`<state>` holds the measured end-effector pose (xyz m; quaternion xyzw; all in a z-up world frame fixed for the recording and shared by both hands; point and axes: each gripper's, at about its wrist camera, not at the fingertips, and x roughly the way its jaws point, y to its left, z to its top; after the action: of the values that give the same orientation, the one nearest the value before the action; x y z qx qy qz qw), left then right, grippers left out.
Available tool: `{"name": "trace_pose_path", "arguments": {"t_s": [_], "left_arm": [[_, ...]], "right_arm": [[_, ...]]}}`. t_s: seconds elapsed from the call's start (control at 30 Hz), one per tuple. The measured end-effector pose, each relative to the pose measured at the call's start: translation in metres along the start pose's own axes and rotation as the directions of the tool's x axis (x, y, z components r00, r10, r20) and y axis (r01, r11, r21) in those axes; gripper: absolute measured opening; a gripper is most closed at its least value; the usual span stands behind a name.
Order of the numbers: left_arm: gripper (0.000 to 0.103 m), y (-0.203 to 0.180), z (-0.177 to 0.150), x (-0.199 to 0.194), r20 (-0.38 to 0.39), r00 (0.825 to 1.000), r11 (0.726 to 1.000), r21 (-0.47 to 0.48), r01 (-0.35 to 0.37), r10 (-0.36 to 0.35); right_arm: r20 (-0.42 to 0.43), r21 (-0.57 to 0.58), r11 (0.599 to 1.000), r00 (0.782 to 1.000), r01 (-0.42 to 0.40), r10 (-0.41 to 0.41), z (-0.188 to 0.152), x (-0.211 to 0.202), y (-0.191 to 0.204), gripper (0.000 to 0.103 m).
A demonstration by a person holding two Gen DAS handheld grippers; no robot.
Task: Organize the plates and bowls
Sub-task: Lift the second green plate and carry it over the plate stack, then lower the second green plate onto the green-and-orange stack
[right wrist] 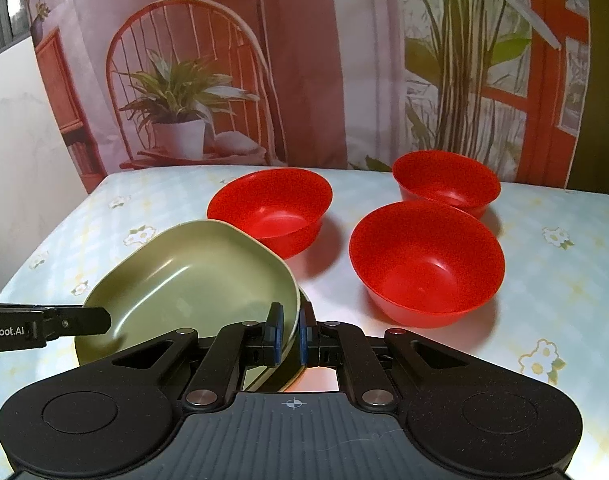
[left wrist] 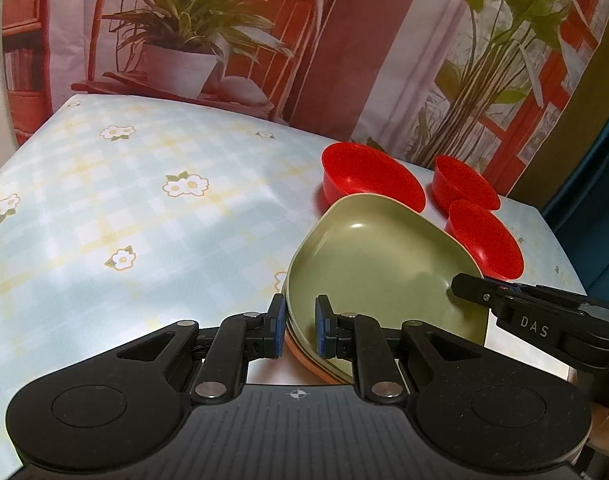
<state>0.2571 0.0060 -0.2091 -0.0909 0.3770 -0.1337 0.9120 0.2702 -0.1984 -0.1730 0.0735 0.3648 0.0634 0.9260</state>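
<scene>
A green plate (left wrist: 380, 256) lies on top of an orange plate (left wrist: 304, 356) whose edge shows beneath it. My left gripper (left wrist: 300, 326) is shut on the near rim of this stack. In the right wrist view the green plate (right wrist: 192, 280) tilts, and my right gripper (right wrist: 291, 334) is shut on its right rim. Each gripper shows in the other's view: the right gripper (left wrist: 470, 286) at the plate's right edge, the left gripper (right wrist: 100, 318) at its left edge. Three red bowls (right wrist: 270, 210) (right wrist: 446, 180) (right wrist: 426, 260) stand upright and apart beyond the plates.
The table (left wrist: 144, 200) wears a pale blue checked cloth with flowers, and its left half is bare. A printed backdrop (right wrist: 304, 60) of a chair and plants hangs right behind the table's far edge. The table's right edge (left wrist: 560, 256) lies just past the bowls.
</scene>
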Motion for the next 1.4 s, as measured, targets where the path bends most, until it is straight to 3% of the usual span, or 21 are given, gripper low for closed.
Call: {"name": "trace_pose_path", "arguments": {"t_s": [0.7,0.8,0.93,1.4], "left_arm": [[0.016,0.000,-0.002,0.003,0.007,1.000,1.000,0.004,-0.017,0.017],[0.016,0.001,-0.002,0.004,0.009,1.000,1.000,0.001,-0.019,0.018],[0.016,0.001,-0.003,0.004,0.009,1.000,1.000,0.001,-0.020,0.020],[0.016,0.003,-0.003,0.005,0.013,1.000,1.000,0.001,-0.022,0.022]], "right_arm": [[0.016,-0.018,1.000,1.000,0.021,-0.020,0.000,-0.003,-0.008,0.018],[0.031,-0.012,1.000,0.999,0.020,-0.019,0.001,-0.006,-0.011,0.015],[0.034,-0.032,0.999,0.999,0.006,-0.005,0.002,-0.005,-0.009,0.003],[-0.009,-0.047,0.999,1.000,0.011,-0.011,-0.002,0.004,-0.006,0.003]]}}
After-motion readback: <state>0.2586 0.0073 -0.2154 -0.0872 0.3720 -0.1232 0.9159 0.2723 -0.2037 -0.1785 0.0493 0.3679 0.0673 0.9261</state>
